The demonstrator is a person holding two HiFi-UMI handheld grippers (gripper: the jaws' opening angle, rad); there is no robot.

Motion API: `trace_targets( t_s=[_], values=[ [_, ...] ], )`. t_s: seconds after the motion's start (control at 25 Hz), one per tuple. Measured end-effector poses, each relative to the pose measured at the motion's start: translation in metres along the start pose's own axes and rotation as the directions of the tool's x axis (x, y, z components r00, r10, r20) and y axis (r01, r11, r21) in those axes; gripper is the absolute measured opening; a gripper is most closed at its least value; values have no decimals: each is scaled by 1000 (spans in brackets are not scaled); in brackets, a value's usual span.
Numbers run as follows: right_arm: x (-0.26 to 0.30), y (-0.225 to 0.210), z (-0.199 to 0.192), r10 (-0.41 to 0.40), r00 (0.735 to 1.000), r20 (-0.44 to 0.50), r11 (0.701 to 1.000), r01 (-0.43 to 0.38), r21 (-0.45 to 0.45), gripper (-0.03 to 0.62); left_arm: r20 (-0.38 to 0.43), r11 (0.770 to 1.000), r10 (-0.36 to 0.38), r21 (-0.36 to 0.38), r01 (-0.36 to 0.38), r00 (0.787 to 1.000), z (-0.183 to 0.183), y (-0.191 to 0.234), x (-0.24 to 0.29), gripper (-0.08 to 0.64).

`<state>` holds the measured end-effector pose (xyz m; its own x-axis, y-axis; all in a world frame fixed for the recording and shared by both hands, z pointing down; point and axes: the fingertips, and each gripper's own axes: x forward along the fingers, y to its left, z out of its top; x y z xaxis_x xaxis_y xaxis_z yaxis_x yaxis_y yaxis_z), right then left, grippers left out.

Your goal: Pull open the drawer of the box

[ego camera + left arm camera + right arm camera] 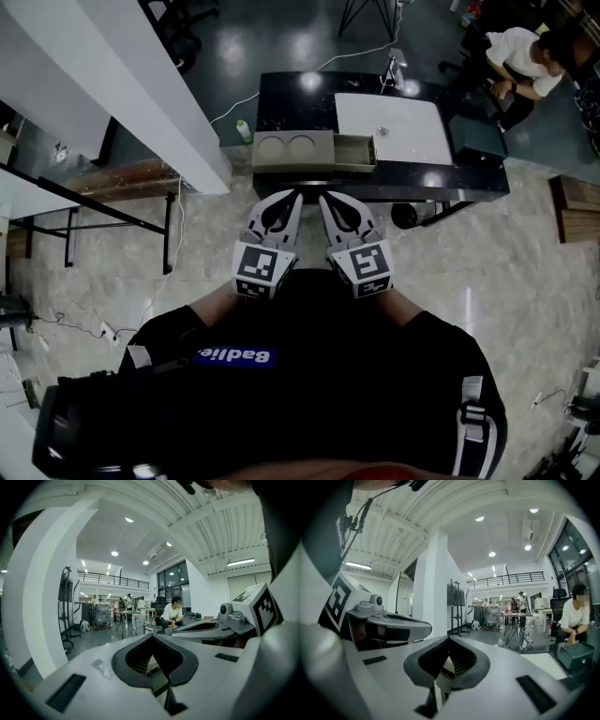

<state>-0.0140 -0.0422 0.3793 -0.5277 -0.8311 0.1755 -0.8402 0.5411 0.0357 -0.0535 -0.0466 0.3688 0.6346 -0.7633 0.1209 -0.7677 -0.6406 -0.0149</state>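
In the head view a beige box with two round recesses on top stands at the near edge of a black table. Its drawer sticks out to the right, and I can see into it. Both grippers are held close to my body, short of the table and touching nothing. My left gripper and right gripper point at the box, tips near each other. In each gripper view the jaws meet at their tips, the left gripper and the right gripper with nothing held.
A white panel lies on the table right of the box, with a small bottle at its left end. A seated person and a dark green case are at the far right. A white wall runs along the left.
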Motion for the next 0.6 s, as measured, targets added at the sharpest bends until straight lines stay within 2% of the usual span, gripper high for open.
trace_targets(
  t_s=[0.16, 0.28, 0.6],
  values=[
    [-5, 0, 3, 2, 1000, 10, 1000, -1, -21, -1, -17, 1000, 3, 5, -3, 1000, 1, -3, -2, -15],
    [-7, -1, 0, -5, 1000, 11, 1000, 5, -29, -1, 14, 1000, 2, 2, -2, 1000, 3, -4, -2, -15],
    [-17, 6, 4, -11, 1000, 23, 998, 13, -57, -2, 7, 1000, -2, 15, 2, 1000, 2, -7, -11, -15]
  ],
)
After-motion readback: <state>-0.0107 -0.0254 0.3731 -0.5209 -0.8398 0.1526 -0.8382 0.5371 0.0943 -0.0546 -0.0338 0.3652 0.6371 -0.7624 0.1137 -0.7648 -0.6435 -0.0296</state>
